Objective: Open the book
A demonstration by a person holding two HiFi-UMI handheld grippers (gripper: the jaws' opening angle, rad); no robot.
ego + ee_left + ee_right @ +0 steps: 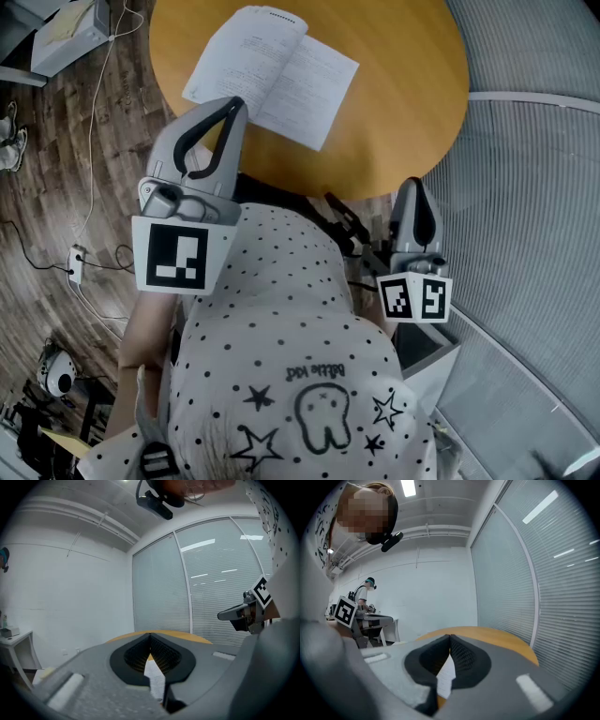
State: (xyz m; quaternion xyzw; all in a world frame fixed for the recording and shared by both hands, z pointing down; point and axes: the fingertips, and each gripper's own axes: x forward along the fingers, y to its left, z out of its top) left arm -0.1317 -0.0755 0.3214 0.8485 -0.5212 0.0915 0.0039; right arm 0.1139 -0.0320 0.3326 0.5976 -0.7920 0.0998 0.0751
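Plainly, the book (272,75) lies open, pages up, on the round wooden surface (403,84). In the head view it sits toward the surface's left side, with its near edge close to the rim nearest the person. Neither gripper holds it.

The left gripper (234,101) is raised at the near rim, and in the head view its tip overlaps the book's near edge. The left gripper view shows its fingers (133,658) pressed together at the tips with nothing between them. A strip of white page shows through the gap below the tips.

The right gripper (413,184) is held at the surface's near-right rim, well apart from the book and close to the person's spotted shirt (281,309). Its fingers (424,660) also meet at the tips and pinch nothing, and the page shows beyond them.

Slatted blinds (534,187) run along the right. Cables (94,187) trail over the wood floor (56,141) at left.
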